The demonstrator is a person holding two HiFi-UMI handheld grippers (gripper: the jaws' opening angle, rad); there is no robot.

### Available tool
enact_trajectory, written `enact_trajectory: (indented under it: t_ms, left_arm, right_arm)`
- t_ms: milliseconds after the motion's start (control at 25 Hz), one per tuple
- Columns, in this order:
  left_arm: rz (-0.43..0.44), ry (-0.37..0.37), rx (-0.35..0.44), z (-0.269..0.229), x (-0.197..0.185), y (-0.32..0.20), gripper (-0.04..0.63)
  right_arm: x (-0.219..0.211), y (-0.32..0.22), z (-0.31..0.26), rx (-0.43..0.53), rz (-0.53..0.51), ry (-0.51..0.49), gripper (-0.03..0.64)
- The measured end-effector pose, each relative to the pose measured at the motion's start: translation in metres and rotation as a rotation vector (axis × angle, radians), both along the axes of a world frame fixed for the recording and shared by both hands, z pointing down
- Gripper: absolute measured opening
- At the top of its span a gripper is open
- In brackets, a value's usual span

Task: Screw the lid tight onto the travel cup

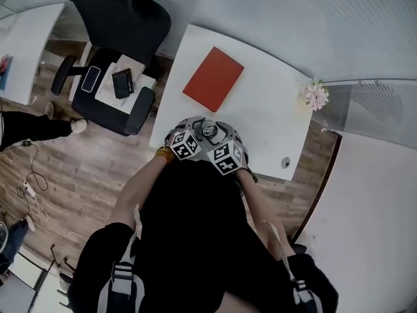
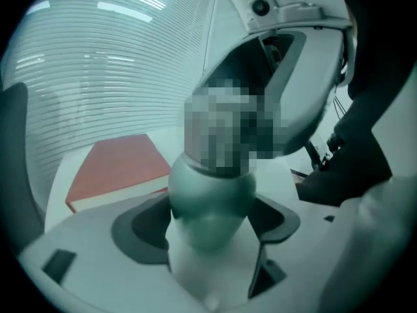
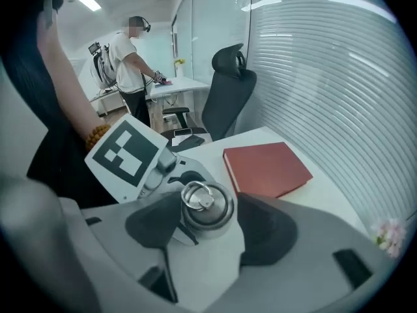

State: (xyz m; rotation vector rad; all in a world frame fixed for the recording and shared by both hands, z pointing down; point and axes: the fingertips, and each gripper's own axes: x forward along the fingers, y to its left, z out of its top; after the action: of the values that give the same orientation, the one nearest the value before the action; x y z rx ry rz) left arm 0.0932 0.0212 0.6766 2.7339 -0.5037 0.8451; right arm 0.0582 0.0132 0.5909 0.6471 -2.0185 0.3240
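We see a white table with a rounded far right corner, set against a wall of slatted blinds. A red book lies flat on its far left part, closed and turned at a slant to the table's edges. At the far right corner a small bunch of pale pink flowers sits right by the edge. Near the right side, close to the near edge, we make out a small round cable hole in the top. The travel cup stands upright at the near left edge, well apart from the book. We cannot tell whether its base rests on the top.
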Motion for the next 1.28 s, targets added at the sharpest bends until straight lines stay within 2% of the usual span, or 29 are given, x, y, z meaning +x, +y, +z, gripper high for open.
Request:
enact_trajectory:
  t_ms: [120,200,320,400,600,720,800,840,1000,1120,1200,1280]
  left_arm:
    - [0.038,-0.018,0.000,0.005,-0.008,-0.003,0.370]
    - [0.061,-0.026,0.001,0.006,-0.007,-0.008,0.370]
    - [0.116,-0.034,-0.005,0.005,-0.004,-0.005,0.370]
    - [0.189,-0.054,-0.007,0.005,-0.005,-0.005,0.370]
    - [0.441,-0.118,0.006,0.006,-0.003,-0.002,0.370]
    - [0.522,-0.127,-0.022,0.007,-0.002,0.008,0.371]
    - [0.488,-0.113,-0.031,0.005,0.002,0.000,0.373]
    - [0.437,-0.099,-0.031,0.003,0.001,-0.005,0.380]
    - [0.176,-0.027,-0.045,0.002,-0.014,-0.004,0.391]
    - [0.040,-0.016,-0.032,0.005,-0.016,-0.002,0.390]
    - [-0.027,-0.011,-0.035,0.007,-0.017,-0.005,0.390]
    - [-0.041,-0.009,-0.049,0.009,-0.014,-0.002,0.362]
  right_arm:
    - [-0.011,-0.002,0.007,0.026,-0.066,0.012,0.258]
    - [-0.009,-0.003,0.012,0.046,-0.188,0.055,0.256]
    - [-0.007,0.003,0.013,0.024,-0.384,0.085,0.255]
    - [-0.009,0.004,0.014,0.000,-0.513,0.089,0.253]
    - [-0.006,0.011,0.016,-0.016,-0.832,0.134,0.253]
    - [-0.002,0.017,0.016,0.018,-0.930,0.166,0.255]
    - [0.001,0.011,0.014,0.059,-0.890,0.177,0.294]
    - [0.000,0.008,0.012,0.070,-0.823,0.165,0.314]
    - [-0.012,0.008,-0.002,0.035,-0.394,-0.011,0.334]
    - [-0.008,-0.004,-0.009,0.017,-0.077,-0.084,0.334]
    - [-0.007,-0.011,-0.006,0.001,0.068,-0.081,0.333]
    - [-0.006,-0.010,0.000,-0.042,0.134,-0.061,0.322]
